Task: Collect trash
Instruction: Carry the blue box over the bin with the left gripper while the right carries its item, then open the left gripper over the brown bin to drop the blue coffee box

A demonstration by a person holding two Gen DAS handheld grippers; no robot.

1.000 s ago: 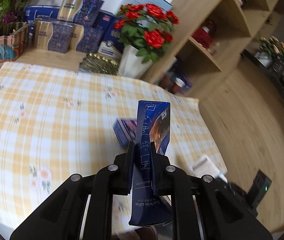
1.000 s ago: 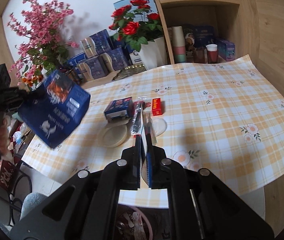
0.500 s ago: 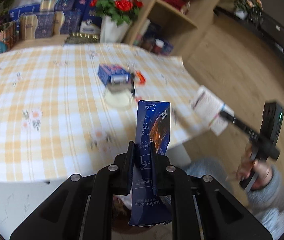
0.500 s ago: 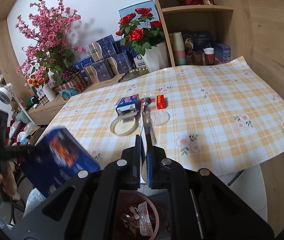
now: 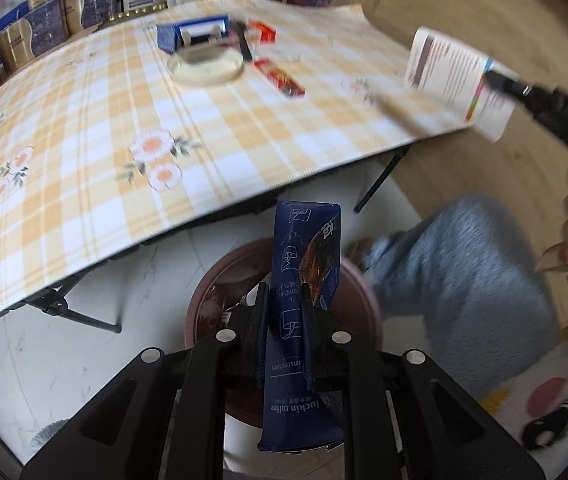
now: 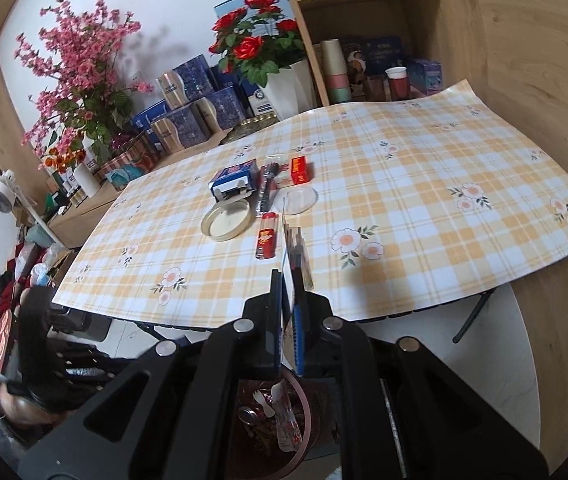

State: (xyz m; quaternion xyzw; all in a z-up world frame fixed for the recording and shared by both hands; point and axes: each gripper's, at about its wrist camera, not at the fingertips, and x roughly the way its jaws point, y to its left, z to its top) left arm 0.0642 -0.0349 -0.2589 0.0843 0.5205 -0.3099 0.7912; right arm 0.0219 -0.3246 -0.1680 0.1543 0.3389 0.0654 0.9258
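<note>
Spreading across the far half of both views, the desk [image 6: 424, 184] wore a yellow checked cloth with flowers, and below its near edge a round brown bin [image 5: 207, 292] stood on the pale floor with some rubbish already inside. On the cloth lay what was left to gather: a blue carton [image 6: 232, 181], a round shallow lid [image 6: 226, 221] just near of it, a dark wrapped strip [image 6: 264, 192], an orange box [image 6: 299, 169], a clear disc [image 6: 300, 201] and a red packet [image 6: 266, 240] nearest the desk's edge. The left gripper [image 5: 286, 312] was clenched on a flattened blue coffee pouch [image 5: 304, 280], whose long axis ran along the fingers, its far end jutting past their tips and its near end trailing back toward the camera; it hung pointing steeply down, directly over the bin's mouth, so the drop looked to be a straight release. The right gripper [image 6: 288, 304] was clenched on a thin printed leaflet [image 5: 456, 80], held edge-on between the fingers in its own view; it sat above the bin's near side, though in the left view the leaflet still appeared out over the desk's right corner. Of the two, the left hand looked better placed over the opening, so the pouch would likely go first. A grey sleeve [image 5: 464, 280] showed right of the bin.
</note>
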